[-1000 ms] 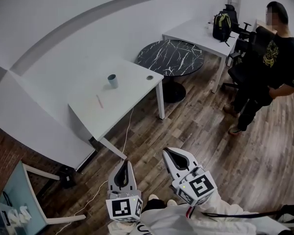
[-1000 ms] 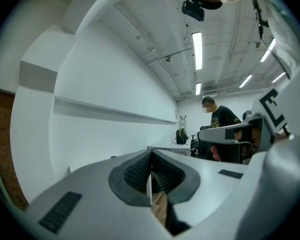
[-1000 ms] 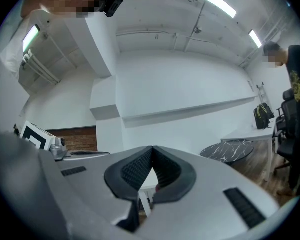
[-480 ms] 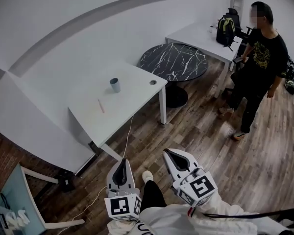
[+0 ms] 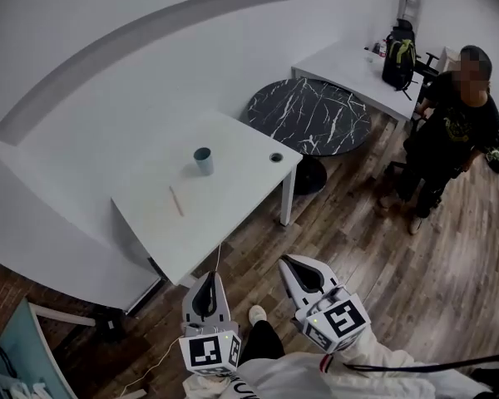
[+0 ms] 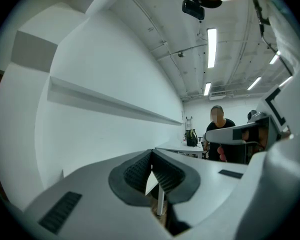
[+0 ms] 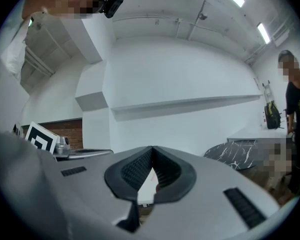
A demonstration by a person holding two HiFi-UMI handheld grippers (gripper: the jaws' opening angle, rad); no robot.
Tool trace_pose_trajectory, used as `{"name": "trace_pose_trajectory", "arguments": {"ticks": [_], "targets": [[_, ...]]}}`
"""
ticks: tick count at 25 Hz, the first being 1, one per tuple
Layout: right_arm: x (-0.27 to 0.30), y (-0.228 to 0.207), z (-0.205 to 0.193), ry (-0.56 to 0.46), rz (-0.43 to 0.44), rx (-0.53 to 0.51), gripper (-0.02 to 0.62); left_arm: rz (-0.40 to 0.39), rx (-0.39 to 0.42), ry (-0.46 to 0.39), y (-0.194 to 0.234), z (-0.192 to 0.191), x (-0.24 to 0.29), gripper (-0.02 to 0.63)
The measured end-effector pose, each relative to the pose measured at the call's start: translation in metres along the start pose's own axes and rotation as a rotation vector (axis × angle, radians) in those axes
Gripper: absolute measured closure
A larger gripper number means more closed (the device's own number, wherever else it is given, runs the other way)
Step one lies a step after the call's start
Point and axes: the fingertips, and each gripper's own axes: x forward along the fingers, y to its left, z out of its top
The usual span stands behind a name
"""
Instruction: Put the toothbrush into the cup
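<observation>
A thin pinkish toothbrush (image 5: pixel 176 200) lies flat on the white table (image 5: pixel 233 198), to the left of a small blue-grey cup (image 5: pixel 203 160) that stands upright near the table's middle. Both grippers are held level over the wooden floor, short of the table's near edge. My left gripper (image 5: pixel 205 279) is shut with nothing between its jaws. My right gripper (image 5: pixel 289 262) is shut and empty as well. In the left gripper view the jaws (image 6: pixel 151 160) meet at the tips; the right gripper view shows the same (image 7: pixel 153 156).
A round black marble table (image 5: pixel 309 116) stands behind the white one, and a second white desk (image 5: pixel 349 65) with a black backpack (image 5: pixel 397 59) is at the back right. A person (image 5: pixel 449 131) stands on the wooden floor at the right. A cable (image 5: pixel 217 264) hangs from the table's front.
The view has advanced toward the white table, which now sits closer and lower in the frame. Both grippers stayed shut. The person at the right shifted position.
</observation>
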Motion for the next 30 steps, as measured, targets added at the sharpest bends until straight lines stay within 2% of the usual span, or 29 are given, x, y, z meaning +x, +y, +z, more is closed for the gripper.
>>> {"name": "trace_pose_trajectory", "arguments": {"ticks": [6, 11, 18, 24, 30], "targets": [[0.115, -0.012, -0.001, 0.023, 0.009, -0.008, 0.592, -0.011, -0.004, 0.006, 0.07, 0.005, 0.084, 0.595], [0.183, -0.019, 0.001, 0.022, 0.018, -0.01, 0.591, 0.001, 0.002, 0.013, 0.116, 0.008, 0.132, 0.595], [0.226, -0.048, -0.002, 0.044, 0.048, 0.004, 0.592, 0.041, -0.017, 0.042, 0.132, -0.002, 0.175, 0.595], [0.281, -0.075, -0.007, 0.065, 0.122, 0.008, 0.591, 0.152, -0.028, 0.05, 0.155, -0.009, 0.213, 0.597], [0.349, -0.104, -0.015, 0.102, 0.271, 0.02, 0.592, 0.307, -0.041, 0.06, 0.176, -0.013, 0.26, 0.595]]}}
